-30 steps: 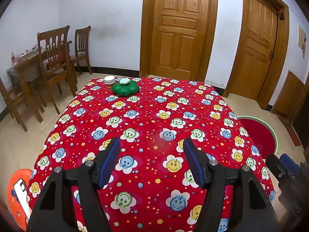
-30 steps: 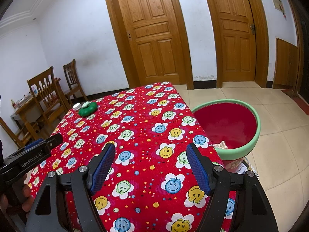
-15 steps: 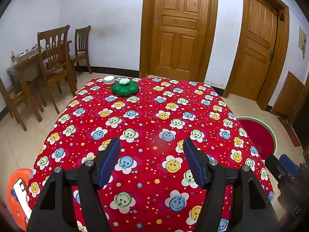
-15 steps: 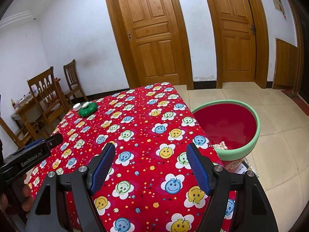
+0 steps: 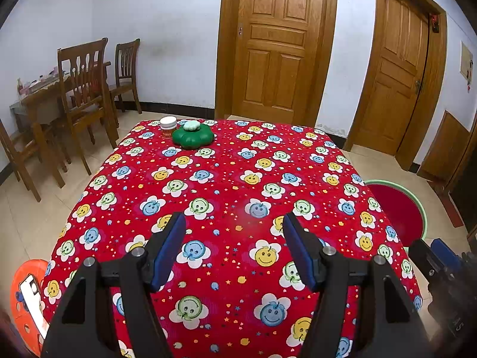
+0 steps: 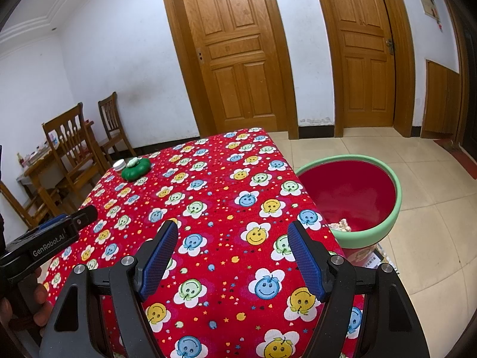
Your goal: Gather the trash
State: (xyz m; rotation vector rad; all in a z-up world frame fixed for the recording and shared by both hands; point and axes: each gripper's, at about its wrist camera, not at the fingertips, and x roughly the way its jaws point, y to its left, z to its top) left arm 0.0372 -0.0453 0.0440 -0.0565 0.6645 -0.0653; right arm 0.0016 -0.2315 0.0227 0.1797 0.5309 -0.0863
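Essentially nothing differs from the earlier frames: both grippers hover at the same spots over the table (image 5: 238,179), and every item on it keeps its place.

Left gripper (image 5: 234,249): fingers (image 5: 168,252) stand wide apart, blue pads facing each other, nothing between them but the red smiley-flower tablecloth (image 6: 226,208) below. They touch nothing.

Right gripper (image 6: 232,258): fingers (image 6: 305,264) likewise spread wide, empty, clear of the cloth.

Trash bin (image 6: 372,229): red inside with a pale green rim, standing on the tiled floor just beside the table's right edge. Crumpled pale trash (image 6: 340,225) lies at its bottom, near the wall closest to the table.

Far end of the table: a green flower-shaped container (image 5: 193,138) with a pale knob on top, and a small white-lidded jar (image 5: 168,126) touching or just beside it on its left.

An orange stool with a phone (image 5: 28,292) on it stands beside the table's near left corner.
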